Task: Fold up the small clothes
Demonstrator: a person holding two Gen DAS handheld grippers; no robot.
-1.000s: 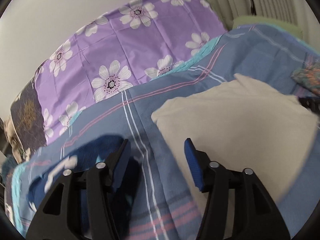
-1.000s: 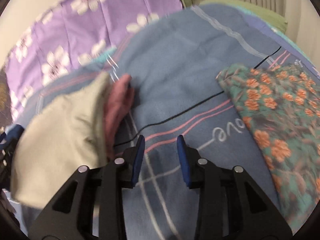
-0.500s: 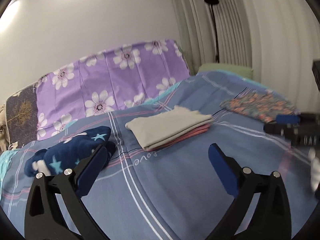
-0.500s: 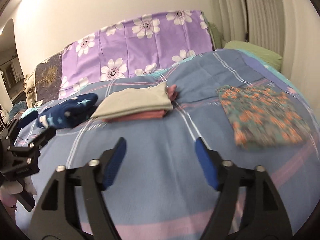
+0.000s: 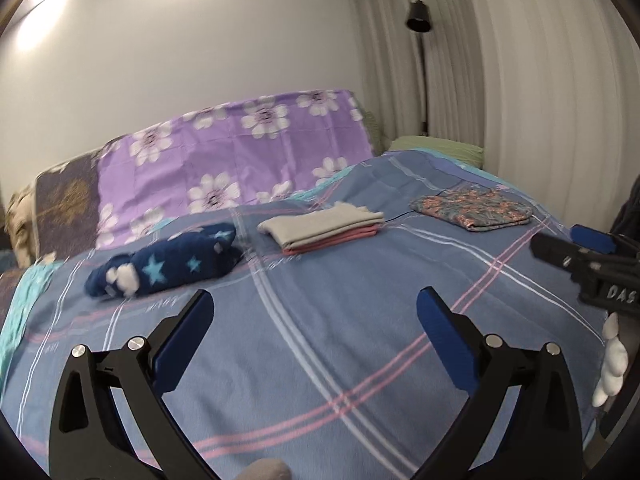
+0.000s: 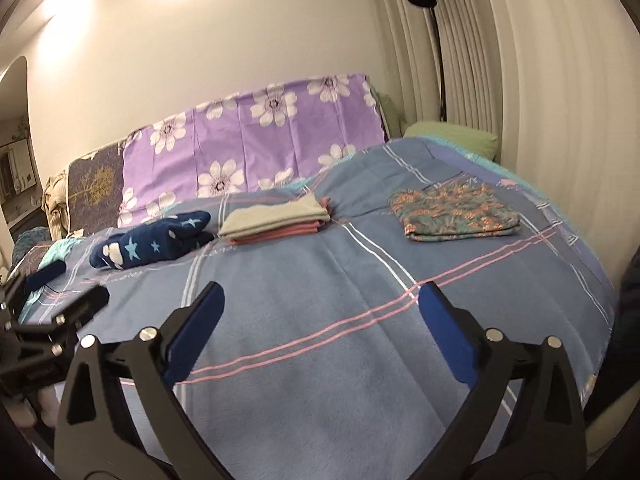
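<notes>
Both grippers are retreating from the folded beige-and-pink cloth stack lying at twelve o'clock. Left gripper is standing fully open, empty; right gripper is opening, empty. Fold appears complete.

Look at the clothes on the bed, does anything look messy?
Yes. The navy star garment at the left lies bunched and rumpled, unlike the flat beige-and-pink stack beside it and the folded floral piece at the right.
</notes>
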